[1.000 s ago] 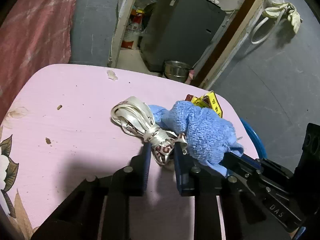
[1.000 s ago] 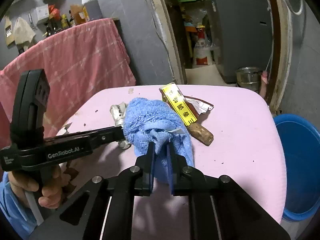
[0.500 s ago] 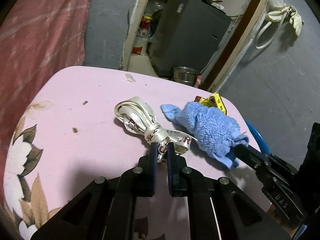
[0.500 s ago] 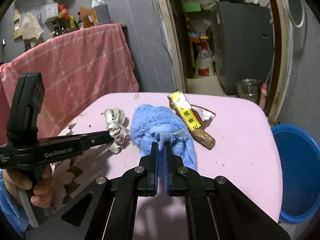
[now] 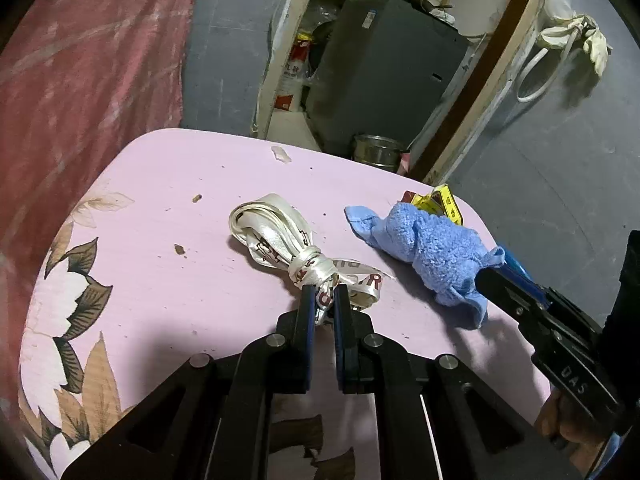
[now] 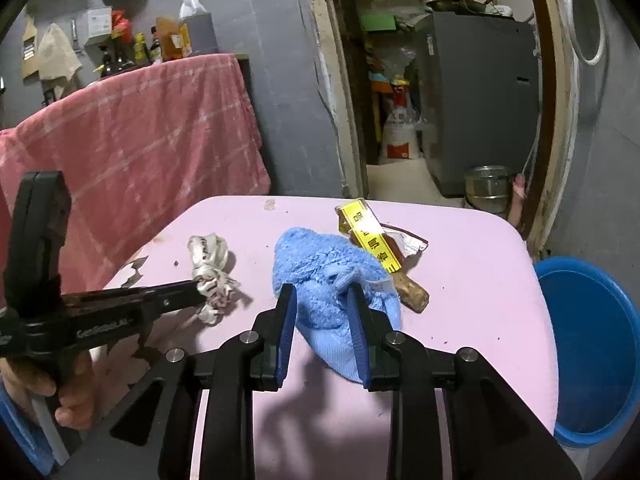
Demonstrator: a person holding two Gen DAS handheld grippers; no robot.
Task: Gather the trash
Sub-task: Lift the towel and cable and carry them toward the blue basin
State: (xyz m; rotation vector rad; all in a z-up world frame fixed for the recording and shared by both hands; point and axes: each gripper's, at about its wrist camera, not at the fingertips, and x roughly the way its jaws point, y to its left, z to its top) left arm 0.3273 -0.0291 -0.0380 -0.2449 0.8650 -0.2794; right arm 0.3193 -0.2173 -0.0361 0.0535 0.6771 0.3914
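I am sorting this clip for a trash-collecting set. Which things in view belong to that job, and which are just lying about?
Part of the job:
- white ribbon bundle, pinched in the left gripper
- yellow wrapper
- brown stub
- blue tub beside the pink table
- blue cloth, between the opening jaws of the right gripper; possibly for wiping

Lying about:
- red cloth
- steel pot
- grey cabinet

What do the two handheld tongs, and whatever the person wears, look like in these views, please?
Both the left tongs and right tongs are matte black linkages with silver pivot bolts and flat blue-lined fingers. Each side bar carries white lettering, too blurred to read. A blue sleeve shows at the left wrist.
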